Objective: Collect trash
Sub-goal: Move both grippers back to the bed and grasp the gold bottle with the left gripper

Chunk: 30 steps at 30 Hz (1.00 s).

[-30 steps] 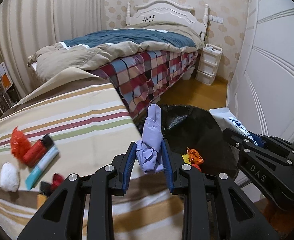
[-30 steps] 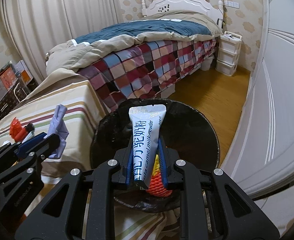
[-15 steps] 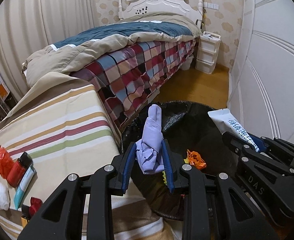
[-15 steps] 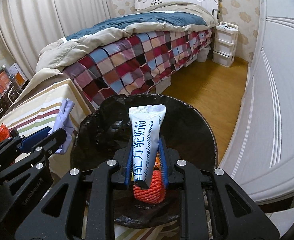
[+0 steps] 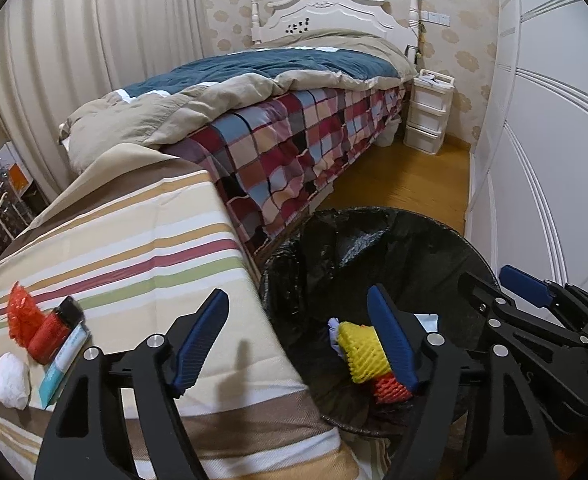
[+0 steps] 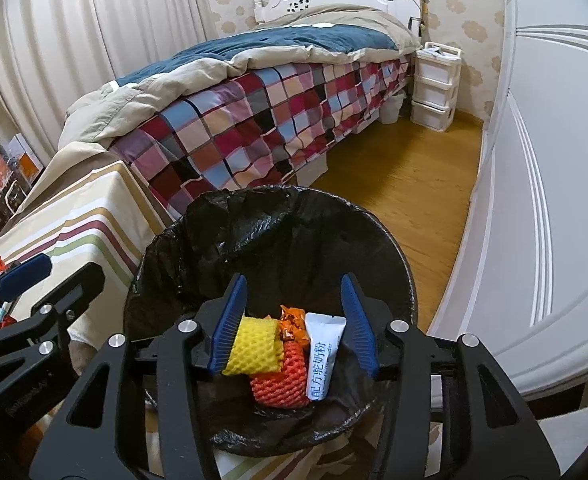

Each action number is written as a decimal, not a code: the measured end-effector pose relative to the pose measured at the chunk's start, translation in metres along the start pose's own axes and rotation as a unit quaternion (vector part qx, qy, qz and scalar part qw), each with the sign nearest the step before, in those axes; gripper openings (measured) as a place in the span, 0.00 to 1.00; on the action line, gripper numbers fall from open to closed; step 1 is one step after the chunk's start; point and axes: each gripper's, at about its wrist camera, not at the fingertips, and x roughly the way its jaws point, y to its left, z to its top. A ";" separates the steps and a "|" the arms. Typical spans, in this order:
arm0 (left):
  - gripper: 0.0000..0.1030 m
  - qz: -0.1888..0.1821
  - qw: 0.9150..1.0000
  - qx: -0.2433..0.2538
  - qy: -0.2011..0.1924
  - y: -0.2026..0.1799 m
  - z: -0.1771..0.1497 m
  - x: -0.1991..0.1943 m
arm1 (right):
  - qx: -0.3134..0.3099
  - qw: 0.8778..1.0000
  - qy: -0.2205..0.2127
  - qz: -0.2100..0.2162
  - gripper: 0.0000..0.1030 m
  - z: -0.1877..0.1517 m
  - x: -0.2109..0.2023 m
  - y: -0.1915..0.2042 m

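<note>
A round bin with a black liner (image 5: 373, 236) (image 6: 254, 224) stands beside the striped table. Inside lie yellow foam netting (image 6: 254, 346) (image 5: 363, 354), red foam netting (image 6: 282, 388), an orange wrapper (image 6: 292, 322), a white milk-powder sachet (image 6: 321, 356) and a purple scrap (image 5: 333, 326). My left gripper (image 5: 297, 342) is open and empty over the bin's left rim. My right gripper (image 6: 292, 322) is open and empty above the bin. On the table lie red netting (image 5: 22, 318), a red and black tube (image 5: 52, 332), a teal and white stick (image 5: 64, 360) and a white wad (image 5: 12, 380).
The striped tablecloth (image 5: 134, 248) covers the table on the left. A bed with a checked quilt (image 5: 294, 140) lies behind. A white wardrobe (image 5: 553, 140) stands close on the right, white drawers (image 5: 427, 112) at the far wall. Wooden floor (image 6: 405, 184) runs between.
Both grippers opened. The purple glove dropped from the left one and the white sachet from the right one, both into the bin. The left gripper shifted back toward the table.
</note>
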 end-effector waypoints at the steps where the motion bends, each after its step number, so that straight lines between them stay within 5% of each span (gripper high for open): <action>1: 0.71 0.001 1.000 -0.002 -0.001 0.002 0.000 -0.002 | 0.000 1.000 0.000 0.000 0.50 0.000 -0.001 0.001; 30: 0.71 0.070 0.992 -0.101 0.006 0.118 -0.078 -0.083 | -0.058 0.996 0.001 0.066 0.60 -0.049 -0.064 0.092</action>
